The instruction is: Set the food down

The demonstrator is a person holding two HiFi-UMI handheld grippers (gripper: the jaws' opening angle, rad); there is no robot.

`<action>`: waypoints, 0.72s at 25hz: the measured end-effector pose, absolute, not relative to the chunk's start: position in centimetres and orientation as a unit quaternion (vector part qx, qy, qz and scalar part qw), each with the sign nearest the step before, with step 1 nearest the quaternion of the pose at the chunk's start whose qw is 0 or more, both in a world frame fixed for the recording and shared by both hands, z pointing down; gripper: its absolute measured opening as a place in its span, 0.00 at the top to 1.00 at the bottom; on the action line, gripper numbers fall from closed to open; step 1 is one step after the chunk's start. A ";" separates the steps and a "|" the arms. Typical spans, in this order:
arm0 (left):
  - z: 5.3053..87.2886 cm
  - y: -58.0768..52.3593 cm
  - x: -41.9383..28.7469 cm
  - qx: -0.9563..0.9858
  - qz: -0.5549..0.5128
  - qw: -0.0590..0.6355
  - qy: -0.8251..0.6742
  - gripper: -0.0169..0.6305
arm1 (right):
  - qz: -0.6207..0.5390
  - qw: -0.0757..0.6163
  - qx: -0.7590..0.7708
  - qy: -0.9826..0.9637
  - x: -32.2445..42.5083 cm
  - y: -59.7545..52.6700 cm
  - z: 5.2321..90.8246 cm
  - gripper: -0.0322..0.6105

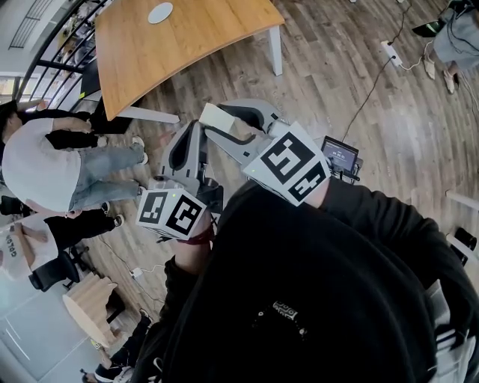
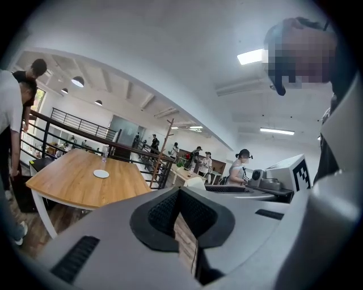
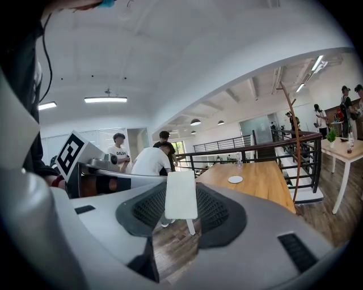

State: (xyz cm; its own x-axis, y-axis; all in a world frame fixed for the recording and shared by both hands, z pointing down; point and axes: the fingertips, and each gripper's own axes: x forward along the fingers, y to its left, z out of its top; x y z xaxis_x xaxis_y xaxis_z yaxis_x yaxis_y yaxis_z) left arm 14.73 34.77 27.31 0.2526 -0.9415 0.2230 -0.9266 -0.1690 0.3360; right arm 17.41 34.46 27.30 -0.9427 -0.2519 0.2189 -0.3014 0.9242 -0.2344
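My right gripper (image 1: 221,117) is shut on a pale cream, flat piece of food (image 1: 216,117), held in the air above the wooden floor. In the right gripper view the food (image 3: 181,195) stands upright between the dark pads. Just to its left my left gripper (image 1: 190,135) points the same way. Its jaws meet at the tips with nothing between them, and only a thin slit of floor shows through the left gripper (image 2: 181,195). Beyond both grippers stands a wooden table (image 1: 187,45) with a small white plate (image 1: 160,12) on it. The plate (image 3: 235,179) also shows past the food.
People stand at the left (image 1: 45,164), close to the table's near corner. A small screen device (image 1: 340,154) stands on the floor to the right, with a power strip (image 1: 391,52) and its cable beyond. A black railing (image 1: 52,45) runs behind the table.
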 end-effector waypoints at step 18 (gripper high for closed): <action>28.8 32.9 14.9 0.763 0.001 0.223 -0.607 0.98 | 0.165 0.093 0.144 -0.971 17.6 32.6 28.9 0.68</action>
